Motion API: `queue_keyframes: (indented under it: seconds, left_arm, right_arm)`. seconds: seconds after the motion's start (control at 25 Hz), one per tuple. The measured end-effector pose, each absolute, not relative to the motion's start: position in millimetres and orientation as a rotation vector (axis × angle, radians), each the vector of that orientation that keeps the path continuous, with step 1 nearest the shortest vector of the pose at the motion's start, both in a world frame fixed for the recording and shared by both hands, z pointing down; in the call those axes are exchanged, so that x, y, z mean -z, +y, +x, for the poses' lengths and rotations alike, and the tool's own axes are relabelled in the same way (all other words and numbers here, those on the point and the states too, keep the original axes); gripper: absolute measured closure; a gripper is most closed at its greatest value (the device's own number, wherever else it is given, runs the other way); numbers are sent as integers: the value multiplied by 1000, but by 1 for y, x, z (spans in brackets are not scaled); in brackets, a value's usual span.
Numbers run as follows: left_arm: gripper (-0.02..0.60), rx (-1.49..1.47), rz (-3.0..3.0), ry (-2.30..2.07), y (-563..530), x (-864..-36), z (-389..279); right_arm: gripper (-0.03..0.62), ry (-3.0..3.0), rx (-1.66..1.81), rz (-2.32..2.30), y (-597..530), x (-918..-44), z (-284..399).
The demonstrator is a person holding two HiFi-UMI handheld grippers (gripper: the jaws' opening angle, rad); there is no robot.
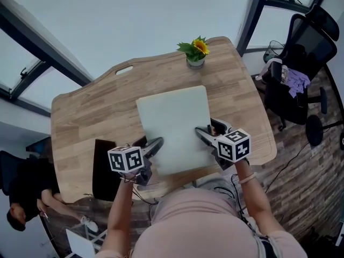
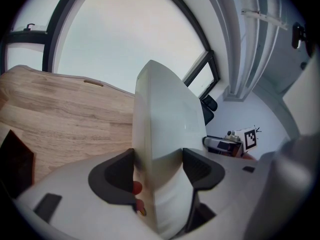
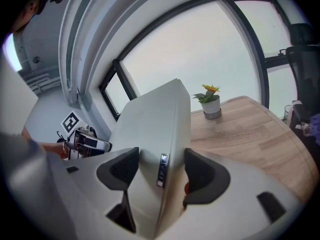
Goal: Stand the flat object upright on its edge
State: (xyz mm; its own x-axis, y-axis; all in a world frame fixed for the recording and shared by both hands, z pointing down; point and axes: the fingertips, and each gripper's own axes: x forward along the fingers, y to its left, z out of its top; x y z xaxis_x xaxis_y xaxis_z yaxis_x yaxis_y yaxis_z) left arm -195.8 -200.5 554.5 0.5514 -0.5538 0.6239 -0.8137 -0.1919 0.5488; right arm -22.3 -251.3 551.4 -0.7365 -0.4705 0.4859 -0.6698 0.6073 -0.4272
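A closed white laptop (image 1: 173, 127) is held over the wooden table (image 1: 86, 117), gripped on both sides. My left gripper (image 1: 154, 145) is shut on its left edge and my right gripper (image 1: 205, 133) is shut on its right edge. In the left gripper view the laptop (image 2: 165, 114) runs edge-on between the jaws of the left gripper (image 2: 157, 166), rising toward the window. In the right gripper view the laptop (image 3: 155, 124) sits the same way in the right gripper (image 3: 160, 169), a port showing on its side. It looks tilted up; I cannot tell whether its far edge touches the table.
A small potted yellow flower (image 1: 195, 52) stands at the table's far edge. A dark flat object (image 1: 102, 168) lies at the near left corner. A black office chair (image 1: 301, 63) stands to the right, and a seated person (image 1: 21, 198) is at the lower left.
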Motion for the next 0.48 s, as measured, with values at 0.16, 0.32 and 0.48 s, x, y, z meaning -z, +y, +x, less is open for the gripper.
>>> queue_keyframes:
  seconds: [0.16,0.32,0.48]
  left_arm:
    - [295,-357,1895,-1131,-201,-548,-199]
    - [295,-371,1918,-1148,-203,-542,-203]
    - [295,-378,1933,-1168,-203,-536,-204]
  right_arm:
    - [307,-2532,-830,933,-252,-544,-26]
    - [307,-2542,-797,936,-253,-539,-30]
    - [309,-2550,-762,931,-254,-535,-31]
